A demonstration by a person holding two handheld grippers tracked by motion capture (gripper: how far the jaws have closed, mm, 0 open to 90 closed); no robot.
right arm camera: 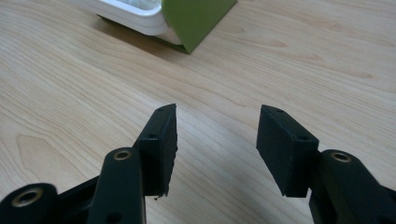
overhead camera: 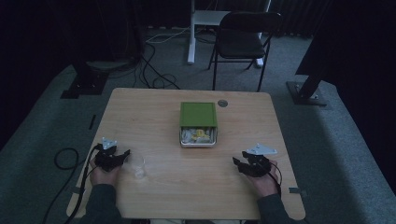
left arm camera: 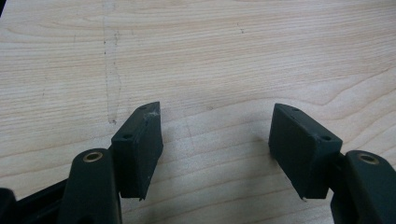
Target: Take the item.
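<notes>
Resting on woodgrain table [overhead camera: 187,186], seemingly clear cup [overhead camera: 135,164], green-lidded box [overhead camera: 198,114]

A light wooden table [overhead camera: 163,196] fills the frame's centre; a green-lidded white plastic box [overhead camera: 198,124] sits mid-table, a clear plastic cup [overhead camera: 135,165] at lower left.

Left tongs [overhead camera: 125,154] sit at seven o'clock, jaws parted with nothing between them. Right tongs [overhead camera: 238,163] sit at five o'clock, jaws parted too and empty. Both hands grip from below.
</notes>
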